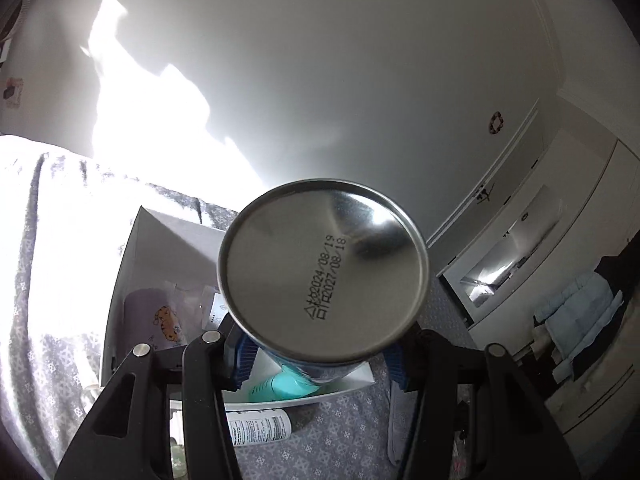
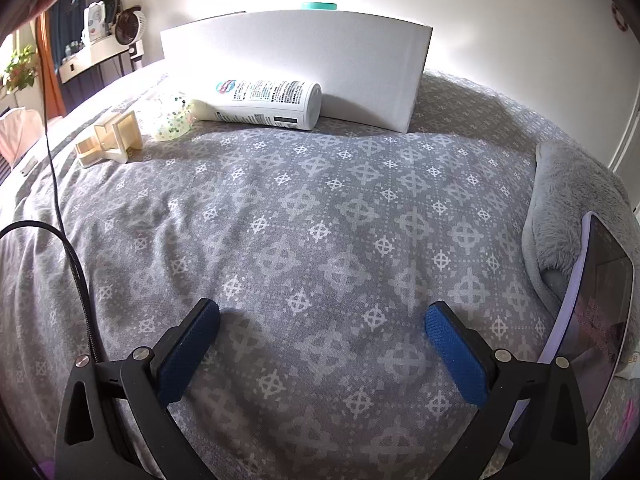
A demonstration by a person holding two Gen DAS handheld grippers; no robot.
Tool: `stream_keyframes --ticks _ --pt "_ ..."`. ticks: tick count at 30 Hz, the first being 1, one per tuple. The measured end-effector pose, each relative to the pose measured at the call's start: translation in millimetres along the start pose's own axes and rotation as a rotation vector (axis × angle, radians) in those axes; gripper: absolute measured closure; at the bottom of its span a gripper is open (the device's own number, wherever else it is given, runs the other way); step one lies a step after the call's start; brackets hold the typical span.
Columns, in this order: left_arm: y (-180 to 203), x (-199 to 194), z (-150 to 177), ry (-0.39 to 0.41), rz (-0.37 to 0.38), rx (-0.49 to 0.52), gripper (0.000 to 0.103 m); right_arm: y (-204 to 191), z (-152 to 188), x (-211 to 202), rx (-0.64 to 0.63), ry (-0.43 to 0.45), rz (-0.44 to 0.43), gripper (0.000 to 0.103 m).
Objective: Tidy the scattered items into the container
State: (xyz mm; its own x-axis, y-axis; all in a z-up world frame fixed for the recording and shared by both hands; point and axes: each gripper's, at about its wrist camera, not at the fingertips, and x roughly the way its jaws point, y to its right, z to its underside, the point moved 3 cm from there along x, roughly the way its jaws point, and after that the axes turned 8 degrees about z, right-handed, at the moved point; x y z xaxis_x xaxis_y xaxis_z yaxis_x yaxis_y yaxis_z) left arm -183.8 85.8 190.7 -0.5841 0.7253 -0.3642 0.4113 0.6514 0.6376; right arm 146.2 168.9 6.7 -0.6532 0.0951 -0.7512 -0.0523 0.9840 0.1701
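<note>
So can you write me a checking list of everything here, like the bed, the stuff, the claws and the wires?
Surface: grey patterned bedspread, rumpled.
Job's things: metal can gripped above the white box; white bottle lying against the box's outer wall; cream plastic piece and dotted clear pouch to the bottle's left.
Clutter: grey fluffy cushion, tablet leaning on it.
Claws: left claw shut on the can; right claw open, empty.
Cables: black cable at left.
Surroundings: white wall, wardrobe, shelf with fan.

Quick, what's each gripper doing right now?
Left gripper: shut on the can.
Right gripper: open, holding nothing, over the bed.
</note>
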Motion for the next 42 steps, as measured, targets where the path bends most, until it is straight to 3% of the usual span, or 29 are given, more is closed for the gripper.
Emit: stream_keyframes --ticks 5,7,9,10,13,16,19,21,24,27,34,37,42 --pt "-42.5 49.5 21.3 -0.123 -0.092 -0.132 0.053 -0.1 -0.3 -0.1 0.000 0.000 0.000 0.000" --pt "-55.1 55.8 39.4 -0.183 -0.112 -0.164 0.046 -0.6 -0.3 -0.2 0.000 0.000 0.000 0.000" --pt "-58.7 53.5 51.5 -0.212 -0.134 -0.160 0.026 -0.7 -0.4 -0.2 0.000 0.000 0.000 0.000" --pt "-59.3 48.4 55.2 -0.218 -0.144 -0.153 0.022 -0.6 -0.4 -0.2 0.000 0.000 0.000 0.000" --pt "-57.8 17.3 59.5 -0.202 -0.152 -0.144 0.020 -0.1 -0.5 -0.1 0.000 0.000 0.001 0.000" --pt "-55.0 -37.2 53.5 -0.115 -0.152 -0.112 0.013 -0.2 -0.7 -0.1 0.000 0.000 0.000 0.000" --pt "-62.3 -92.8 53.9 -0.028 -0.248 -0.023 0.000 0.0 -0.8 -0.1 0.000 0.000 0.001 0.000" --pt "-81.2 -121.0 56.5 -0.003 -0.335 0.017 0.001 -0.2 -1.0 -0.1 0.000 0.000 0.000 0.000" --pt "-109.4 -143.3 79.9 -0.072 -0.404 0.019 0.001 -0.4 -1.1 -0.2 0.000 0.001 0.001 0.000" --pt "-134.4 -141.5 115.9 -0.186 -0.459 0.027 0.001 0.0 -1.1 -0.2 -0.001 0.000 0.002 0.000" --pt "-147.0 -89.5 189.8 -0.506 -0.495 0.259 0.001 0.4 -1.2 -0.4 -0.001 0.001 0.003 0.000" --pt "-156.8 -67.8 198.7 -0.545 -0.509 0.321 0.001 -0.3 -1.3 -0.6 -0.001 0.001 0.002 0.000" --pt "-154.0 -52.8 196.8 -0.500 -0.458 0.362 0.001 -0.3 -1.3 -0.8 0.000 0.001 0.002 0.000"
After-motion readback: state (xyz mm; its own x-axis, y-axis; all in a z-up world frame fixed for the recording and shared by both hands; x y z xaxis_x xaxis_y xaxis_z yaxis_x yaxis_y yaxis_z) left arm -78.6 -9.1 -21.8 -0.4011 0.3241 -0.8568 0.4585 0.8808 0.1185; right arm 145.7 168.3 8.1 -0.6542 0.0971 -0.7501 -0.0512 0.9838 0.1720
